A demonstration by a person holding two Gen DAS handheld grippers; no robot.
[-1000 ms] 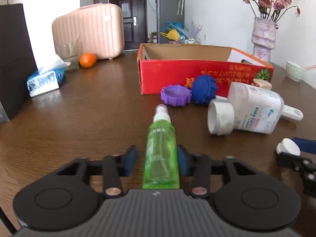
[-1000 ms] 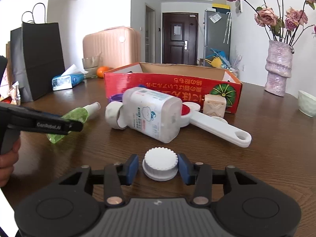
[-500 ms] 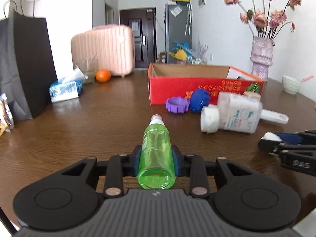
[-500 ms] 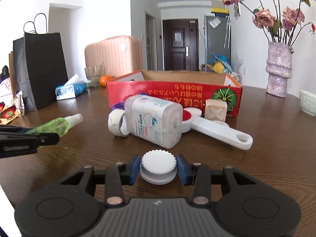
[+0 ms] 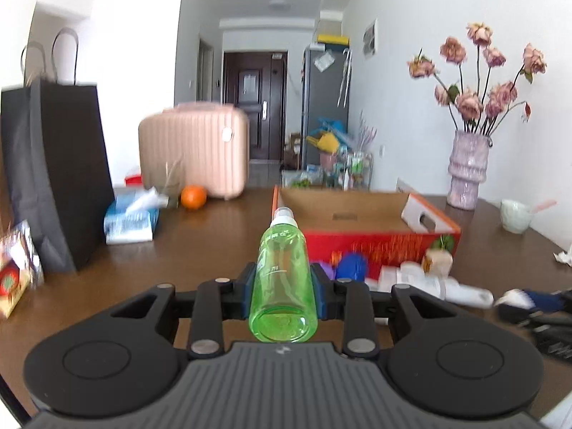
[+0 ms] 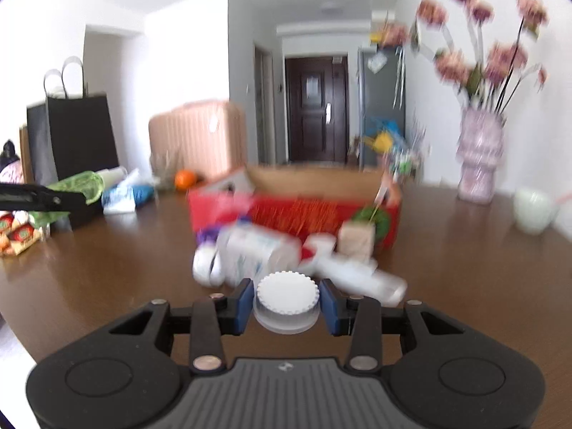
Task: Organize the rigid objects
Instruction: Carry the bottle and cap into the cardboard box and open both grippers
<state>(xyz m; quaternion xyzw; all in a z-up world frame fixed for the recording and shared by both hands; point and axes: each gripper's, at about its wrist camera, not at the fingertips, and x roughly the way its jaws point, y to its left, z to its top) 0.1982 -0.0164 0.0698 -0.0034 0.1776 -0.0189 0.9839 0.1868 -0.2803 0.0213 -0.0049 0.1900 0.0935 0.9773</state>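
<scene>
My left gripper (image 5: 283, 287) is shut on a green spray bottle (image 5: 282, 279) and holds it above the table, nozzle pointing at the red cardboard box (image 5: 364, 243). My right gripper (image 6: 286, 302) is shut on a white ridged cap (image 6: 287, 302) and holds it off the table. The box (image 6: 296, 211) is open at the top. In front of it lie a white bottle (image 6: 250, 254), a white scoop (image 6: 361, 275), a small wooden block (image 6: 357, 241), a purple lid (image 6: 207, 234) and a blue lid (image 5: 352, 266). The green bottle shows at far left in the right wrist view (image 6: 80, 186).
A black paper bag (image 5: 57, 175), a tissue pack (image 5: 130, 220), an orange (image 5: 193, 197) and a pink case (image 5: 195, 153) stand at the left and back. A vase of flowers (image 5: 466, 175) and a small pale bowl (image 5: 514, 214) stand at the right.
Both grippers have risen off the table with their loads. The green bottle and the white cap sit higher, and the box's inside comes into view.
</scene>
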